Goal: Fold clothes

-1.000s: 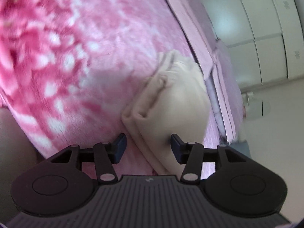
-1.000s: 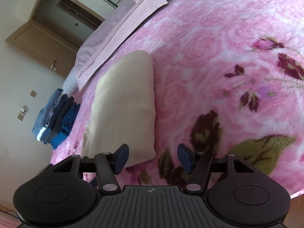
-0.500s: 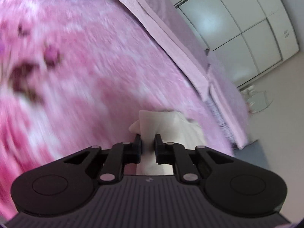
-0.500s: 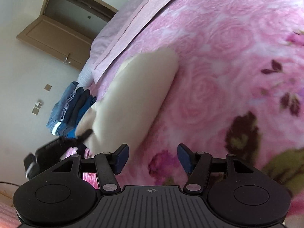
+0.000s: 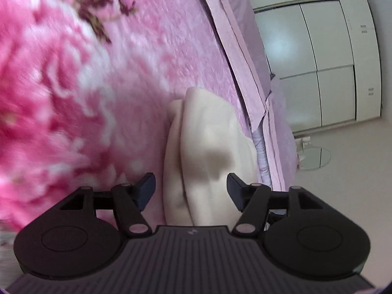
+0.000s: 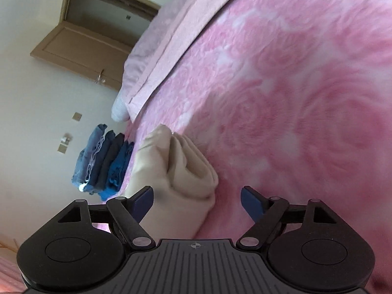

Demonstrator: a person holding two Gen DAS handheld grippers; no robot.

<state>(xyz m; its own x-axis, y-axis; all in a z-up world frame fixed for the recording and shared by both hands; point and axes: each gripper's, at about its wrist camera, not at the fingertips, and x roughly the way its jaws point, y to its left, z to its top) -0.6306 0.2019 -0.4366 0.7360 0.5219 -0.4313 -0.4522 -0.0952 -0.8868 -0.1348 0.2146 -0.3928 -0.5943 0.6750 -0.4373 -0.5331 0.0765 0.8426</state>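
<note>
I count one folded cream garment (image 6: 176, 171) near the edge of my bed (image 6: 294, 98), and one stack of folded blue clothes (image 6: 103, 161) at that edge, four pieces as best I can tell. My two claws, left (image 5: 191, 188) and right (image 6: 197, 202).

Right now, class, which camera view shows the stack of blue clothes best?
The right wrist view: the stack of blue clothes sits in full view beyond the folded cream garment. The left wrist view shows none of it.
</note>
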